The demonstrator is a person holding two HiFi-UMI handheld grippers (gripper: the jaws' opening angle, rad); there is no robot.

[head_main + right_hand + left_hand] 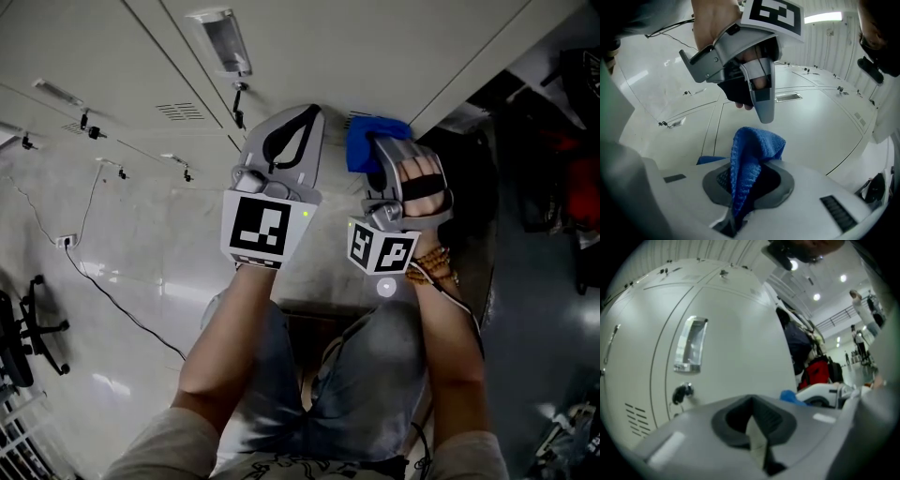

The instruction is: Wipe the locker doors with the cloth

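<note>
Head view: you stand at a bank of pale, smooth-painted metal locker doors (375, 47), with both claws raised side by side against them. Your right gripper (384, 141) is clenched on the blue cloth (361, 145), a nubby knitted fabric that bunches out ahead of its jaws at the door face. Whether the cloth actually presses on the metal cannot be told. Your left gripper (291, 141), just left of it, has its jaws drawn together on nothing.

Ahead of the left claw sits a shiny rectangular label holder (690, 345). A dark key (682, 392) hangs in the lock under it, and a row of vent slots (635, 420) lies lower still.

Past the right claw the lockers end, and a red bag (818, 373) sits among dark clutter. Behind and below you, a glossy pale floor (141, 262) carries a thin black cable (103, 291) and a black office chair (28, 328). Each claw bears a cube with black-and-white square markers (267, 230).
</note>
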